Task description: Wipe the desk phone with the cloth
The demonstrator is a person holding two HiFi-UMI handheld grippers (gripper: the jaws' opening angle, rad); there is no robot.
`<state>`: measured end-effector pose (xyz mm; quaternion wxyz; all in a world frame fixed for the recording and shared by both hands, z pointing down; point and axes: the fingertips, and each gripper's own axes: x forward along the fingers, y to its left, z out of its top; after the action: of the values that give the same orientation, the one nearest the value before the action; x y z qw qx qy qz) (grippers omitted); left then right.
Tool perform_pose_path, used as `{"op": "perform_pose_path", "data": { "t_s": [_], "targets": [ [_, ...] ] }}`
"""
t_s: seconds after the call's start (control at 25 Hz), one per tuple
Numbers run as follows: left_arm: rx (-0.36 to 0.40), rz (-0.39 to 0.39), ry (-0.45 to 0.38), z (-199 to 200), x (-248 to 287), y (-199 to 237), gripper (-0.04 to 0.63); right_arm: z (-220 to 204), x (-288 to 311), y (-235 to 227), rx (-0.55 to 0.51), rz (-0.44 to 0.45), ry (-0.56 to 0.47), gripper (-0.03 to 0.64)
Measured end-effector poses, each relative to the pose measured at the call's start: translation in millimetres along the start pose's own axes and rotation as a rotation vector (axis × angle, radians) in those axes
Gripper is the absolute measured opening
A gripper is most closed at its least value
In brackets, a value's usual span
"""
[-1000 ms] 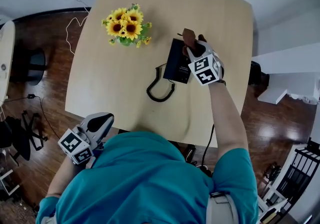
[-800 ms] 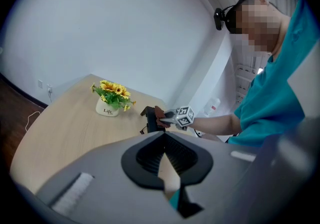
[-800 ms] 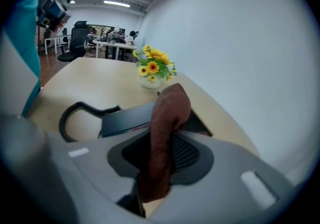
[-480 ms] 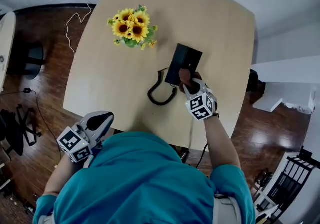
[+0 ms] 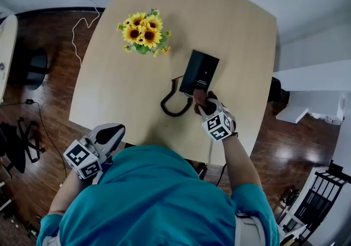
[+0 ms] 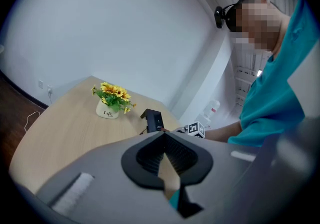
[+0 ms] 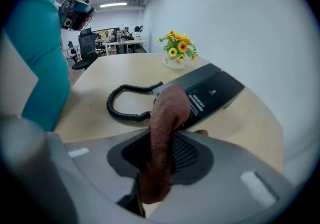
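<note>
The black desk phone (image 5: 199, 72) lies on the wooden table (image 5: 236, 31), its coiled cord (image 5: 174, 102) looping to its left. My right gripper (image 5: 204, 102) is at the phone's near end, shut on a brown cloth (image 5: 198, 95). In the right gripper view the cloth (image 7: 167, 118) sticks up from between the jaws of the right gripper (image 7: 167, 140), its free end against the near corner of the phone (image 7: 212, 88). My left gripper (image 5: 105, 134) hangs off the table's near left edge, shut and holding nothing; the left gripper view shows the left gripper (image 6: 164, 143) far from the phone (image 6: 152, 118).
A white pot of sunflowers (image 5: 143, 32) stands on the table left of the phone. The table's near edge runs just below the right gripper. Dark wood floor with cables lies to the left. An office with desks and chairs shows beyond in the right gripper view.
My right gripper has slid with the cloth from the phone's far end down to its near end, toward the person. The left gripper has stayed where it was.
</note>
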<state>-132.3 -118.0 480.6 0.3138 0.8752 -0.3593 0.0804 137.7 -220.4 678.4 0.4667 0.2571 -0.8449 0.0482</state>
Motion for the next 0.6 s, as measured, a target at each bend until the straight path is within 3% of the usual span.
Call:
{"op": "perform_pose_path", "data": {
  "t_s": [0.16,0.44,0.6],
  "targets": [
    [0.019,-0.008,-0.006,6,8,-12,0.005,7,-26,10,0.115,0.049,-0.102,0.103],
    [0.081,-0.011,-0.104,28,28,-71,0.005,51,-124,-4,0.308,0.156,-0.469,0.103],
    [0.117,-0.026,-0.149,35,16,-104,0.005,73,-178,-7,0.382,0.204,-0.610,0.101]
  ]
}}
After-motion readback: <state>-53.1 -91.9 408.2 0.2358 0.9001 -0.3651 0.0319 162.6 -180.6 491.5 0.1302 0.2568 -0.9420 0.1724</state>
